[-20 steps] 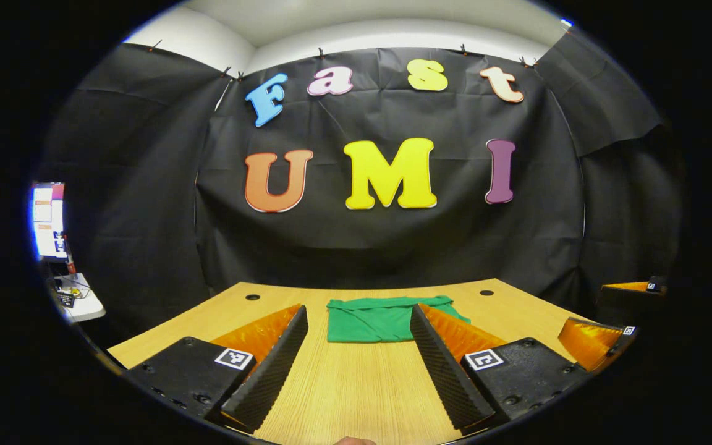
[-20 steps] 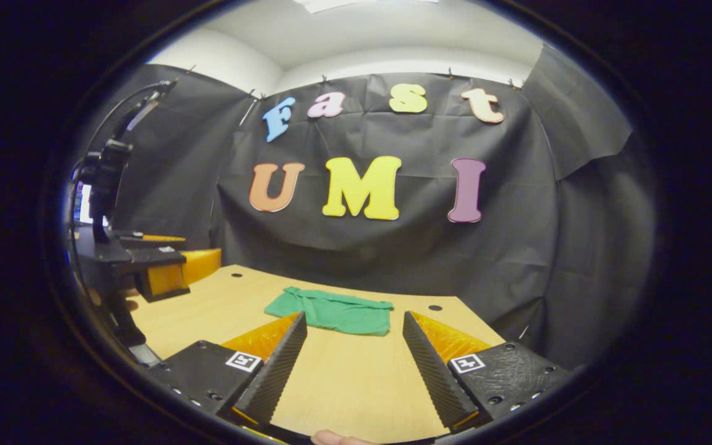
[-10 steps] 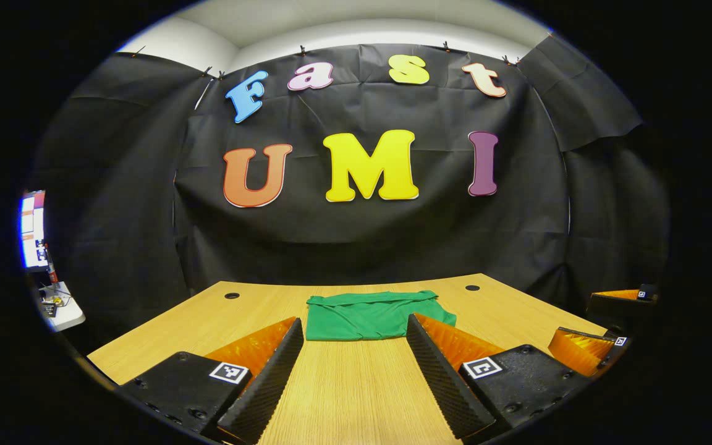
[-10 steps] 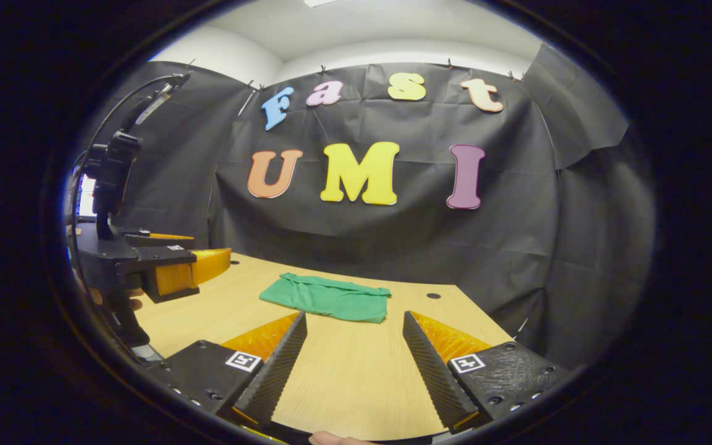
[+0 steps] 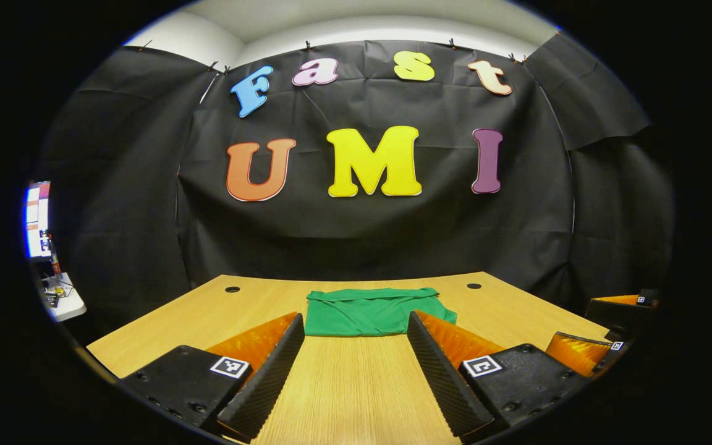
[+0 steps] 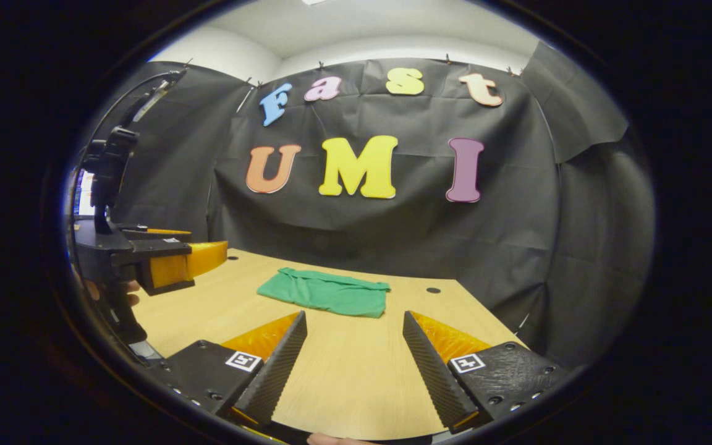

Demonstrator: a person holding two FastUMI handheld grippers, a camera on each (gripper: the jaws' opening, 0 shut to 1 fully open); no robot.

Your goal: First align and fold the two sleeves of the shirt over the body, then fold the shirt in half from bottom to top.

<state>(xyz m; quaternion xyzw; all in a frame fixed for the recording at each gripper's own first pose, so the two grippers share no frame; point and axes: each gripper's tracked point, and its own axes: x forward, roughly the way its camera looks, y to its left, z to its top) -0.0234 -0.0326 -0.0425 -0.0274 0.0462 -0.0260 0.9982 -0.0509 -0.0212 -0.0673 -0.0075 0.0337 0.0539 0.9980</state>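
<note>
Green shirt (image 5: pixel 369 312) lies folded into a compact rectangle on the wooden table (image 5: pixel 356 389), straight ahead of my left gripper (image 5: pixel 353 326) and beyond its fingertips, with bare tabletop between the two. My left gripper has its jaws spread wide and grips nothing; the near edge of the shirt shows in the gap between the two fingers, though the cloth lies farther off and does not touch them. To the right of this gripper, at the table's edge, my right gripper (image 5: pixel 606 337) shows in part.

In the right gripper view, the shirt (image 6: pixel 325 293) sits ahead of my right gripper (image 6: pixel 353 322) and a little to its left, well apart from the fingertips and flat on the table (image 6: pixel 350 377). Its far edge is slightly bunched. My right gripper is likewise spread, holding nothing, hovering over bare wood. Off to its left my left gripper (image 6: pixel 207 259) reaches in over the table, with my hand (image 6: pixel 112 290) partly visible behind it on the handle.

Two small round holes mark the tabletop, one (image 5: pixel 232 289) ahead and left of my left gripper, the other (image 5: pixel 473 286) ahead and right, with the shirt between them. A lit screen (image 5: pixel 38 219) stands far off to the left.
</note>
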